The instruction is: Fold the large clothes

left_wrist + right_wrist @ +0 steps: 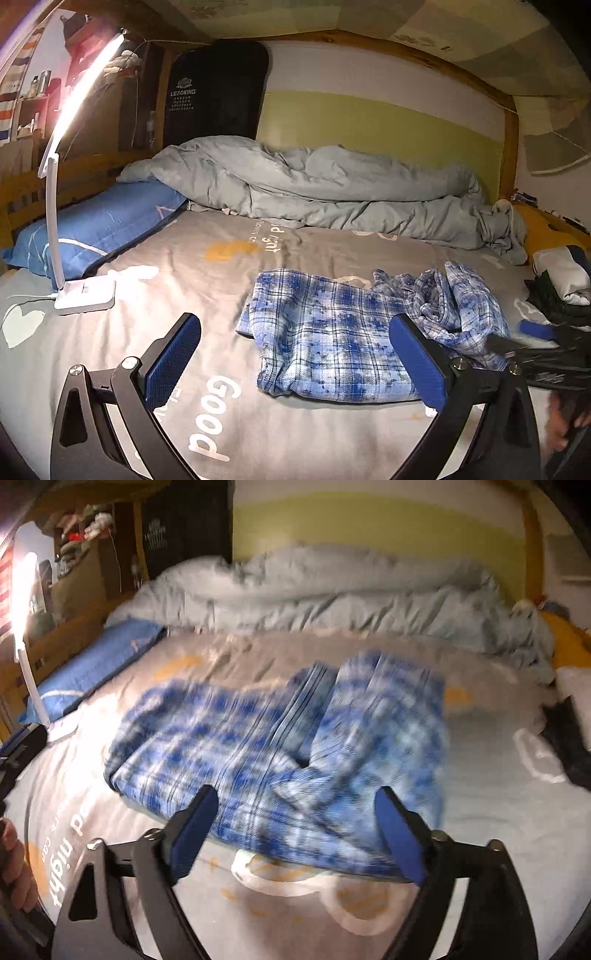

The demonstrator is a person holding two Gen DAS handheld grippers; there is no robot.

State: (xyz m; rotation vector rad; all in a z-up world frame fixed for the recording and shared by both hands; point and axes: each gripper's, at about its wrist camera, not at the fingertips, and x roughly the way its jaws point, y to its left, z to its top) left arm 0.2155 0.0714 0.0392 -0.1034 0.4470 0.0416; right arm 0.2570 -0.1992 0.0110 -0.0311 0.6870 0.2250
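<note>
A blue-and-white plaid garment (332,332) lies partly folded on the grey printed bedsheet (166,295), flat on its left and bunched up on its right. My left gripper (295,325) hovers open at its near edge with nothing between the blue pads. The right wrist view is blurred. In it the same garment (258,738) spreads just ahead of my right gripper (295,794), which is open and empty, its pads wide apart over the near hem. That right gripper (535,332) also shows at the right edge of the left wrist view.
A lit white desk lamp (85,291) stands on the bed at the left, beside a blue pillow (99,225). A rumpled grey duvet (332,184) lies along the far wall. Dark and white clothes (561,280) are piled at the right. A hand (14,864) shows at the left.
</note>
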